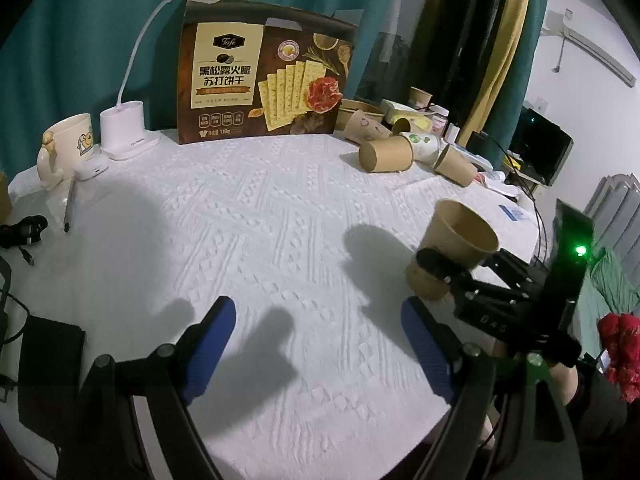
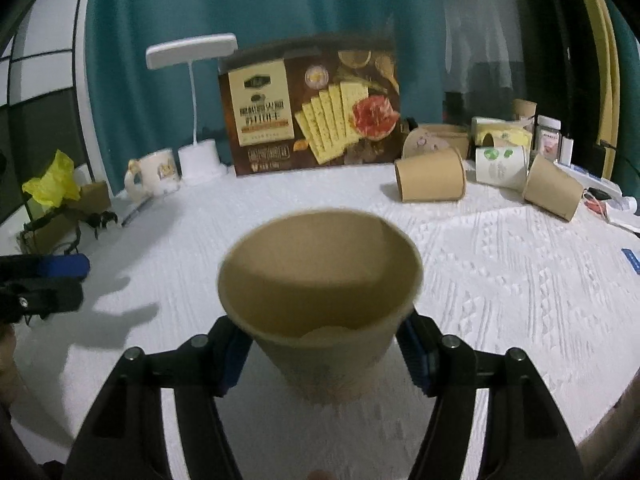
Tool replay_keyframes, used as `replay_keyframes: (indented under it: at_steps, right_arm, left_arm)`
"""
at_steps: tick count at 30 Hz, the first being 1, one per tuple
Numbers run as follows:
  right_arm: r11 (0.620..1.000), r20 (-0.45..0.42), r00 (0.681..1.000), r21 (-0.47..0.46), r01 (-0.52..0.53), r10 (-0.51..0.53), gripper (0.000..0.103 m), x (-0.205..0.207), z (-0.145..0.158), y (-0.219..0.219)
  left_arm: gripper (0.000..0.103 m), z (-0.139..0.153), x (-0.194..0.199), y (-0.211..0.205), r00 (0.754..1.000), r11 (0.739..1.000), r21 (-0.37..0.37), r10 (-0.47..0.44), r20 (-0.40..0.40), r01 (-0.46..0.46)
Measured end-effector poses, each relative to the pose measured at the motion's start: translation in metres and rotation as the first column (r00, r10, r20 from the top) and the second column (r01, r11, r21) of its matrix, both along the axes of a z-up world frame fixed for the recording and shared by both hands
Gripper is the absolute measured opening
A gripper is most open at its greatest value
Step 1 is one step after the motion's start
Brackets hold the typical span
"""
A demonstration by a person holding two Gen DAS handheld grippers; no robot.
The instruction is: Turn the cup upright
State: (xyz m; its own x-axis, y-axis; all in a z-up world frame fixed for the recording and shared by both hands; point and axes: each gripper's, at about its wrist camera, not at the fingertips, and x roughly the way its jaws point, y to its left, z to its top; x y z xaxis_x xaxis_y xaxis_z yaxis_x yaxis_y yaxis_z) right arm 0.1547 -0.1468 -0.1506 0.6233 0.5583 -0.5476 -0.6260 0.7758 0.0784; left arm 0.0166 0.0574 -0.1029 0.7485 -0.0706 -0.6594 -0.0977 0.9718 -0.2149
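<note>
Right gripper (image 2: 322, 350) loosely straddles upright cup (image 2: 320, 280)

Brown paper cup (image 2: 320, 304), mouth up, open rim tipped slightly toward the camera, plain tan inside, faint print on lower wall, base on the white textured counter (image 2: 500, 280), well in front of the cracker box (image 2: 312, 108).

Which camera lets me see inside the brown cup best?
The right wrist view: the cup stands upright between the right gripper fingers, mouth open toward the camera, so its inside shows. The left wrist view shows the same cup from the side, farther off, with part of its inside wall.
</note>
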Motion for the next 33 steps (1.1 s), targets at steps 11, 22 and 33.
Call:
replay_keyframes:
  at_steps: [11, 22, 33]
  right_arm:
    - [0.999, -0.021, 0.999, -0.022, 0.033, -0.033, 0.071, -0.026, -0.001, -0.011]
    - [0.993, -0.091, 0.989, -0.012, 0.114, -0.114, 0.071, -0.061, 0.003, -0.058]
    - [0.975, -0.079, 0.972, -0.014, 0.222, -0.222, 0.072, -0.074, 0.029, -0.107]
  left_arm:
    - [0.085, 0.004, -0.014, -0.007, 1.0, 0.999, 0.052, 0.013, 0.021, -0.014]
    - [0.085, 0.004, -0.026, -0.02, 0.999, 0.992, 0.125, 0.027, 0.025, -0.03]
    - [0.085, 0.026, -0.024, -0.049, 0.993, 0.987, 0.157, -0.032, 0.115, 0.013]
